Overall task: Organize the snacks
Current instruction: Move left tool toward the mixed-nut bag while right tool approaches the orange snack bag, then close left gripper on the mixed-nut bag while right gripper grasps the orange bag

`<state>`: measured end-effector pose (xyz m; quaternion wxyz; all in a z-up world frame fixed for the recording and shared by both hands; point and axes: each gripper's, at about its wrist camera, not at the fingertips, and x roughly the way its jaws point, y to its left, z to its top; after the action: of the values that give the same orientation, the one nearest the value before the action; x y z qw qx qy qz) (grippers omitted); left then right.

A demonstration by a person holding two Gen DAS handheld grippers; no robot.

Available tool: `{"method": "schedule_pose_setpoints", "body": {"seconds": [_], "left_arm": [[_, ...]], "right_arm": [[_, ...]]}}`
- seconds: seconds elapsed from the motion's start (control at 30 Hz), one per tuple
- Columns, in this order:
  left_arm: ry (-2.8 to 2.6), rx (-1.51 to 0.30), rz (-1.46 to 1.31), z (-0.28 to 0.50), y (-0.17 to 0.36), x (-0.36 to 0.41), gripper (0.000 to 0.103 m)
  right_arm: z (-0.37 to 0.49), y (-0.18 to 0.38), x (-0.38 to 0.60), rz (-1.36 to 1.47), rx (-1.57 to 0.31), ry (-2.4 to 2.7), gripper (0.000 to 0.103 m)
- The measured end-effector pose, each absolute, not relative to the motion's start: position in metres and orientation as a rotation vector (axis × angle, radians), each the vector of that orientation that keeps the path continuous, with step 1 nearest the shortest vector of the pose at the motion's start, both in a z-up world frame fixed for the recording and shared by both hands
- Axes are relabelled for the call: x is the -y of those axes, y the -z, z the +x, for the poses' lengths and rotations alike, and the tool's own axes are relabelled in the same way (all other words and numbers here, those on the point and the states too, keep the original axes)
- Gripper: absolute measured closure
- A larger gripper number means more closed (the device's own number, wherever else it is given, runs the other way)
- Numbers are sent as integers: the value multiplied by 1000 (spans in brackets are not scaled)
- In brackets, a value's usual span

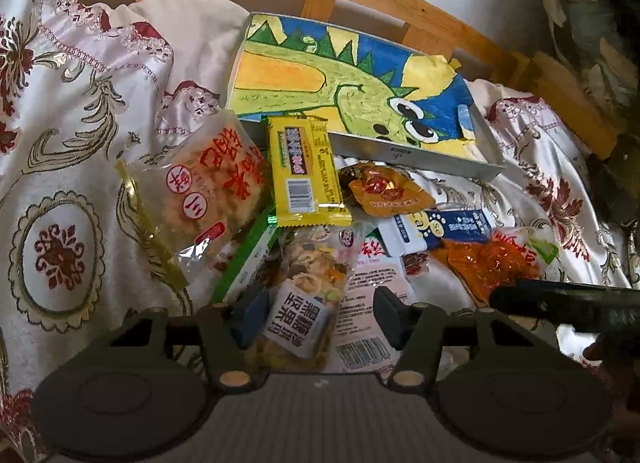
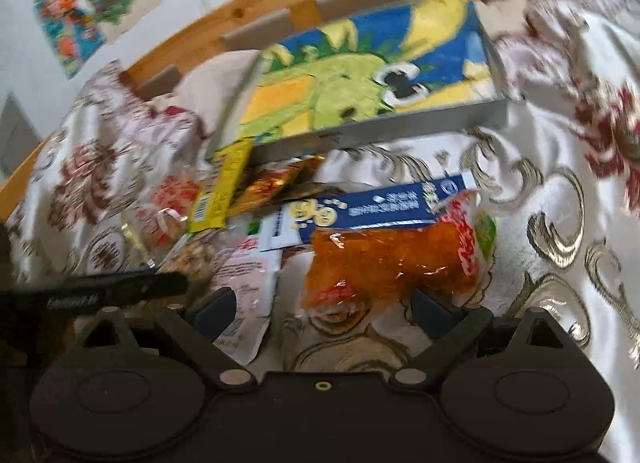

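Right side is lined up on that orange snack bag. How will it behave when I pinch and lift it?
The orange snack bag is crinkly clear film, so it will probably sag and flex rather than lift flat. The glossy wrap may slip. Its far edge meets the blue packet, which might shift too.

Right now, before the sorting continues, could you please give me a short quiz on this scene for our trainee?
1. True or false: the right gripper is shut on the crinkly orange plastic snack packet.
2. Which snack lies between the fingers of the left gripper?
A. the clear packet of mixed nuts with a white label
B. a yellow bar wrapper
C. a blue-and-white packet
3. What surface does the snack pile lie on?

Key
1. False: the right gripper is open, and the orange packet only reaches in between its fingers.
2. A
3. The shiny white bedspread with a red-and-gold floral pattern.
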<state>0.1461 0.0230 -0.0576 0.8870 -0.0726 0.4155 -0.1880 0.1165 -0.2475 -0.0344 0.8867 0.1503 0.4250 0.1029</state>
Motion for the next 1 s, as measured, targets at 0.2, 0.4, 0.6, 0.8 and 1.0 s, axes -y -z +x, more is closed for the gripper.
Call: {"method": "schedule_pose_setpoints", "body": {"seconds": [0.2,0.4,0.6,0.8,1.0], "left_arm": [[376,-870,-148,146,60,-21,41],[354,-890,-201,149,63,-26,41],[343,-906,-227,151,65,-29,41],[348,-902,-228,149,65,-28,41],[356,-925,-277,149,65,-29,47]], "right_arm": [[134,39,247,361,-890,-101,11],[141,42,260,494,-864,4,21],[148,47,260,471,-868,61,54],[143,49,258,424,-868,1,64],[135,45,246,413,-878,-92,64]]}}
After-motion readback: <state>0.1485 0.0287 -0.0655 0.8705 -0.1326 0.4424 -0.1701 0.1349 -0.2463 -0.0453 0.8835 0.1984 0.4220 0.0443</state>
